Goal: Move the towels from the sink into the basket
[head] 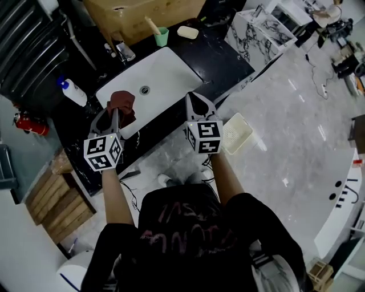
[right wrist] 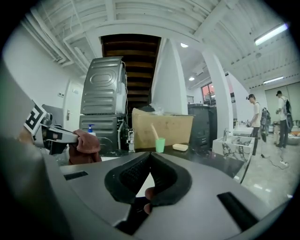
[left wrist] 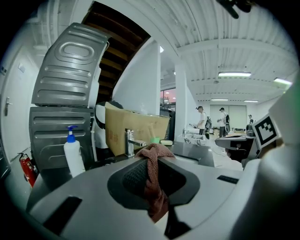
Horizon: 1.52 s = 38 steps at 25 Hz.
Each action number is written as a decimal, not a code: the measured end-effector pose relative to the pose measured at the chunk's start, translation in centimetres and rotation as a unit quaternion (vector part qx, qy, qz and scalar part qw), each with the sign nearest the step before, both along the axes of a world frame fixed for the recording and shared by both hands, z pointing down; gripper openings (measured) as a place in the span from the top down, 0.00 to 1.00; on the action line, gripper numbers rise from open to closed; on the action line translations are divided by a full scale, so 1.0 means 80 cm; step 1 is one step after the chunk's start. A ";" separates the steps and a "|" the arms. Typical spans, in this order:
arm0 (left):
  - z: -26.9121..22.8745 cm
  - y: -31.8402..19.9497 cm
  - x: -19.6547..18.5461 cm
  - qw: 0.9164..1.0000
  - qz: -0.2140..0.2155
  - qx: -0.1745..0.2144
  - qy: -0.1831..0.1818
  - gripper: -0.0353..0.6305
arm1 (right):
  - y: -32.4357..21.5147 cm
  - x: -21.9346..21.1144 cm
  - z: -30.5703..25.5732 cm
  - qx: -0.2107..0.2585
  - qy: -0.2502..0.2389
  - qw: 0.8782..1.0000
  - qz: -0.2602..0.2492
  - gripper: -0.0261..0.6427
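A dark red towel (head: 122,105) hangs from my left gripper (head: 116,114), whose jaws are shut on it above the front left part of the white sink (head: 165,71). In the left gripper view the towel (left wrist: 152,173) bunches over the tips of the left gripper (left wrist: 151,157) and droops between the jaws. My right gripper (head: 197,102) hovers over the sink's front right edge, shut with nothing in it. The right gripper view shows its tips (right wrist: 150,154) meeting and the towel (right wrist: 82,145) off to the left. A cream basket (head: 235,134) sits on the floor to the right.
On the black counter stand a white soap bottle (head: 73,92), a faucet (head: 124,50), a green cup (head: 162,36) and a soap bar (head: 187,32). A cardboard box (head: 142,14) sits behind them. A marble unit (head: 259,28) is at the far right, wooden slats (head: 60,199) at the left.
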<state>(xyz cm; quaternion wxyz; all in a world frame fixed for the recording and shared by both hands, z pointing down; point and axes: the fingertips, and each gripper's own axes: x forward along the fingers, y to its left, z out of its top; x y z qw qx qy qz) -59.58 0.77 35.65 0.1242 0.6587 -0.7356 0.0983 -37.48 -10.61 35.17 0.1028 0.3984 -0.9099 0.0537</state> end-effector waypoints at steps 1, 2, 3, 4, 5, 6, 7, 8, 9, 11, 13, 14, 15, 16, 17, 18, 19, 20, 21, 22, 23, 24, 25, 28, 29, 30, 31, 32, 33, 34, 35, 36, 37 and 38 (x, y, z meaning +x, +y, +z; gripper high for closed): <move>-0.002 -0.008 0.012 1.000 0.010 -0.001 -0.002 0.86 | -0.005 0.014 0.000 -0.001 -0.003 1.000 0.010 0.94; -0.004 -0.017 0.023 1.000 0.019 0.000 -0.004 0.86 | -0.011 0.028 -0.002 -0.001 -0.005 1.000 0.020 0.94; -0.007 -0.026 0.034 1.000 0.028 0.000 -0.006 0.86 | -0.016 0.041 -0.004 0.000 -0.007 1.000 0.028 0.94; -0.009 -0.035 0.045 0.999 0.036 0.001 -0.007 0.86 | -0.021 0.054 -0.005 0.001 -0.009 0.999 0.035 0.94; -0.010 -0.044 0.057 0.999 0.045 0.001 -0.008 0.87 | -0.025 0.066 -0.006 0.002 -0.010 0.999 0.042 0.94; -0.010 -0.052 0.070 0.998 0.055 0.001 -0.010 0.86 | -0.029 0.080 -0.006 0.002 -0.012 0.999 0.051 0.94; -0.010 -0.062 0.083 0.998 0.066 0.000 -0.012 0.87 | -0.032 0.094 -0.006 0.002 -0.014 0.998 0.060 0.94; -0.011 -0.072 0.096 0.997 0.077 0.001 -0.014 0.87 | -0.036 0.109 -0.006 0.002 -0.016 0.997 0.071 0.94; -0.012 -0.082 0.110 0.996 0.087 0.002 -0.015 0.87 | -0.041 0.125 -0.005 0.003 -0.018 0.997 0.081 0.94; -0.014 -0.101 0.141 0.994 0.108 0.003 -0.018 0.87 | -0.049 0.159 -0.003 0.003 -0.020 0.995 0.101 0.94; -0.017 -0.120 0.175 0.991 0.129 0.003 -0.022 0.87 | -0.057 0.196 -0.001 0.000 -0.022 0.992 0.120 0.94; -0.019 -0.130 0.193 0.990 0.139 0.003 -0.025 0.86 | -0.061 0.215 -0.001 -0.002 -0.024 0.991 0.129 0.94; -0.021 -0.139 0.211 0.989 0.149 0.003 -0.026 0.87 | -0.065 0.233 -0.002 -0.003 -0.028 0.990 0.137 0.94; -0.022 -0.149 0.230 0.987 0.158 0.004 -0.028 0.87 | -0.069 0.251 -0.004 -0.005 -0.032 0.989 0.145 0.94; -0.024 -0.159 0.249 0.985 0.168 0.004 -0.029 0.86 | -0.073 0.269 -0.005 -0.005 -0.035 0.988 0.153 0.94; -0.024 -0.168 0.270 0.983 0.179 0.004 -0.029 0.86 | -0.077 0.289 -0.005 -0.006 -0.037 0.986 0.162 0.94; -0.024 -0.176 0.291 0.981 0.190 0.003 -0.031 0.86 | -0.080 0.310 -0.004 -0.006 -0.038 0.984 0.172 0.94; -0.025 -0.184 0.314 0.979 0.203 0.003 -0.033 0.87 | -0.082 0.332 -0.002 -0.007 -0.039 0.982 0.182 0.94; -0.025 -0.192 0.337 0.976 0.216 0.004 -0.034 0.86 | -0.083 0.354 0.000 -0.008 -0.039 0.980 0.193 0.94; -0.025 -0.200 0.361 0.973 0.228 0.004 -0.034 0.87 | -0.083 0.377 0.002 -0.008 -0.039 0.978 0.204 0.94; -0.025 -0.208 0.385 0.970 0.241 0.006 -0.033 0.87 | -0.083 0.401 0.005 -0.008 -0.038 0.976 0.215 0.94; -0.025 -0.215 0.409 0.967 0.253 0.008 -0.033 0.86 | -0.083 0.424 0.008 -0.007 -0.036 0.974 0.225 0.94; -0.023 -0.221 0.433 0.964 0.265 0.009 -0.034 0.87 | -0.083 0.447 0.011 -0.007 -0.035 0.971 0.236 0.94; -0.015 -0.235 0.504 0.951 0.306 0.008 -0.037 0.87 | -0.078 0.510 0.019 -0.013 -0.035 0.962 0.269 0.94; -0.011 -0.238 0.526 0.947 0.320 0.005 -0.036 0.87 | -0.074 0.530 0.021 -0.015 -0.036 0.959 0.281 0.94; -0.008 -0.240 0.547 0.942 0.334 0.002 -0.035 0.86 | -0.070 0.549 0.024 -0.017 -0.036 0.955 0.292 0.94; -0.004 -0.241 0.569 0.937 0.349 -0.001 -0.034 0.87 | -0.065 0.568 0.026 -0.019 -0.036 0.951 0.305 0.94; -0.001 -0.242 0.591 0.931 0.363 -0.004 -0.034 0.86 | -0.059 0.587 0.028 -0.021 -0.036 0.947 0.318 0.94; 0.003 -0.244 0.612 0.925 0.378 -0.008 -0.033 0.86 | -0.054 0.606 0.031 -0.023 -0.035 0.942 0.332 0.94; 0.008 -0.246 0.631 0.919 0.392 -0.012 -0.032 0.87 | -0.049 0.624 0.034 -0.025 -0.034 0.937 0.346 0.94; 0.013 -0.248 0.649 0.914 0.405 -0.016 -0.031 0.86 | -0.045 0.640 0.039 -0.028 -0.032 0.933 0.358 0.94; 0.020 -0.250 0.665 0.909 0.416 -0.021 -0.028 0.86 | -0.040 0.654 0.044 -0.032 -0.031 0.928 0.369 0.94; 0.027 -0.251 0.678 0.905 0.425 -0.027 -0.025 0.87 | -0.037 0.666 0.049 -0.035 -0.030 0.924 0.379 0.94; 0.034 -0.253 0.691 0.900 0.433 -0.032 -0.022 0.86 | -0.035 0.677 0.053 -0.039 -0.031 0.920 0.388 0.94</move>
